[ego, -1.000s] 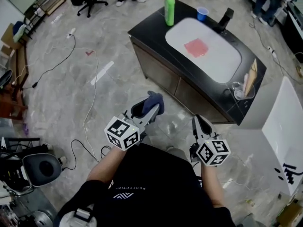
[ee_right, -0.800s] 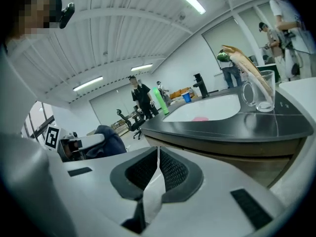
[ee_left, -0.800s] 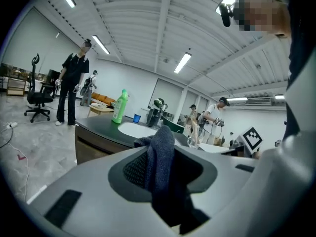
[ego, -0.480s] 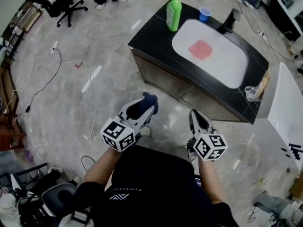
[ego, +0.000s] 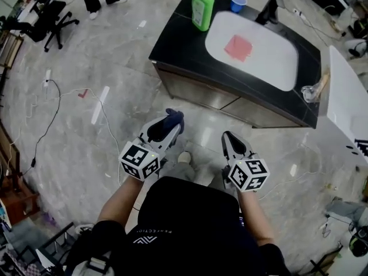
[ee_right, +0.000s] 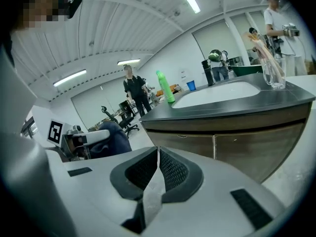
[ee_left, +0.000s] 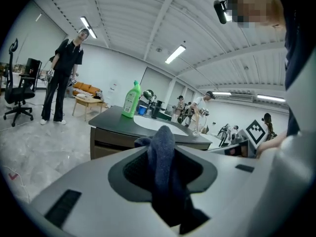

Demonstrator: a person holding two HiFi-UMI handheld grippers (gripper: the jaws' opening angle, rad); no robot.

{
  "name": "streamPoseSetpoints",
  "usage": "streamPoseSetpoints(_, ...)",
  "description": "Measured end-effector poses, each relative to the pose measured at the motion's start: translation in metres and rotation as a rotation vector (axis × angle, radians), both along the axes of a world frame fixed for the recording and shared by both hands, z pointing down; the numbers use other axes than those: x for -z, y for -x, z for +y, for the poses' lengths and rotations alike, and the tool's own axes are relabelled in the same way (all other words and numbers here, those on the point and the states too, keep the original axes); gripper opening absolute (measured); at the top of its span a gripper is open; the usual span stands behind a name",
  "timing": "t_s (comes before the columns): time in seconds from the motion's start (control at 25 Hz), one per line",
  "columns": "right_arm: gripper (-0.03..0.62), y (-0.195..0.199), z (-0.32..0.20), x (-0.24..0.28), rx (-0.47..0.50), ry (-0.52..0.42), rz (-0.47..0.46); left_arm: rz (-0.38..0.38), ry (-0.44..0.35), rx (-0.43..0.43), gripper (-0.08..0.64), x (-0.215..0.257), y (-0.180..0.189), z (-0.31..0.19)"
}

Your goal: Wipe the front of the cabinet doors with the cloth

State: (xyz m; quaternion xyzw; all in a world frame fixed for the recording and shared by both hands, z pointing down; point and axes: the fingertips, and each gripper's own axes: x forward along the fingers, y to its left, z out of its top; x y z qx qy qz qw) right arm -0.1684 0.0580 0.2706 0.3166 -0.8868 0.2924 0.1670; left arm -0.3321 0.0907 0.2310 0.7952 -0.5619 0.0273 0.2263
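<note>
I'm holding the cloth pinched in L tongs, R tongs closed and empty. Not reaching the cabinet doors yet; next I'm prob. stepping in and crouching.

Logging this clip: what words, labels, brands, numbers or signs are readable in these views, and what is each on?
"PERFECTION": small, upside down, on the person's dark shirt; likely reading.
Green bottle: label too small to read.
Cubes on left hand-held gripper and right hand-held gripper: square patterns only, no letters.
White panel at right edge: black marks cut off, unreadable.
</note>
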Motion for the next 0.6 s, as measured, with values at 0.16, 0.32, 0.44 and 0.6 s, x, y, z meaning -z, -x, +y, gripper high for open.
streamPoseSetpoints(0.16,0.038,0.011,0.01,-0.009,-0.021,0.009,0.015,-0.012,0.014,0.01,0.13,-0.022,0.021,-0.007)
streamPoseSetpoints(0.32,0.038,0.018,0.011,-0.019,-0.017,0.023,0.019,-0.037,0.008,0.05,0.13,-0.039,0.038,-0.019)
streamPoseSetpoints(0.44,0.038,0.022,0.004,-0.03,-0.008,0.019,0.02,-0.055,0.001,0.083,0.131,-0.051,0.046,-0.028)
streamPoseSetpoints(0.6,0.038,0.028,-0.011,-0.053,-0.031,0.025,0.028,-0.087,0.004,0.065,0.13,-0.071,0.051,-0.033)
